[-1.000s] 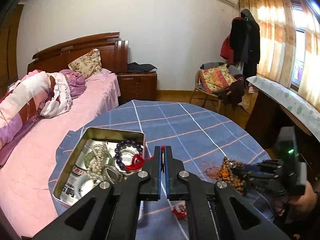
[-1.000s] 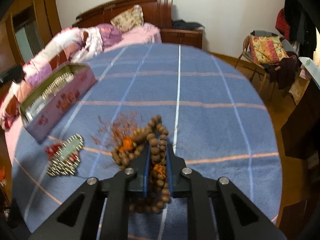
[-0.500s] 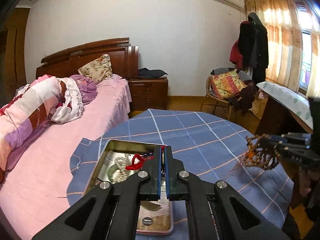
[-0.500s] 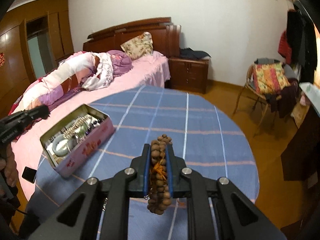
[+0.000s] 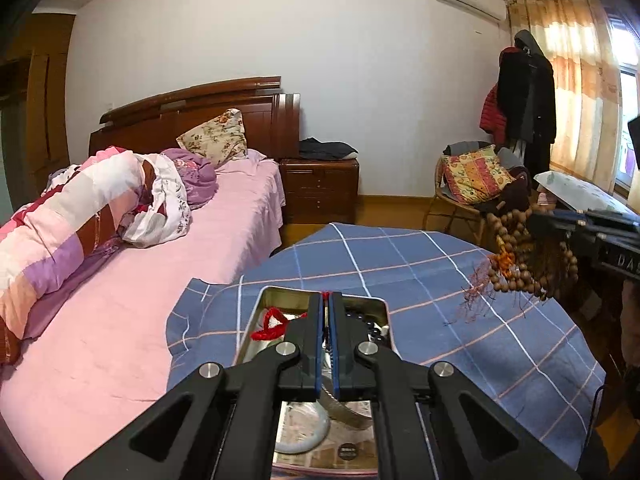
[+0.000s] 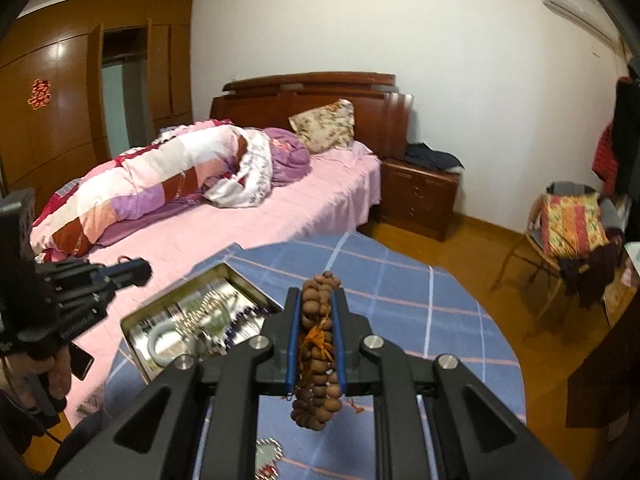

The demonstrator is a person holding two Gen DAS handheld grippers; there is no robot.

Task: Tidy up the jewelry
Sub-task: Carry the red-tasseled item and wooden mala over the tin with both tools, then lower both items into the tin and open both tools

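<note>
Your right gripper (image 6: 316,308) clamps wooden bead string (image 6: 318,344), raised over blue tablecloth (image 6: 400,292); your left gripper (image 5: 329,300) closed on red cord (image 5: 272,326) above open tin (image 5: 360,301).

1 tin (image 5: 380,303), 1 bead strand (image 6: 318,344), 2 grippers (image 5: 328,300) (image 6: 316,308), 1 bed (image 6: 304,204).

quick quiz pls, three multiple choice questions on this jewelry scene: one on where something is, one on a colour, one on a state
1. Where is the metal tin?
A. on the bed
B. on the blue checked tablecloth
C. on the chair

2. What colour is the cord clamped by the left gripper?
A. red
B. green
C. white

3. What state is the right gripper in?
A. open and empty
B. shut on nothing
C. shut on the wooden bead string

Answers:
1 B, the tin stands on the cloth near the table's bed-side edge.
2 A, a red loop hangs from the shut fingers over the tin.
3 C, beads fill the gap between its blue pads.
</note>
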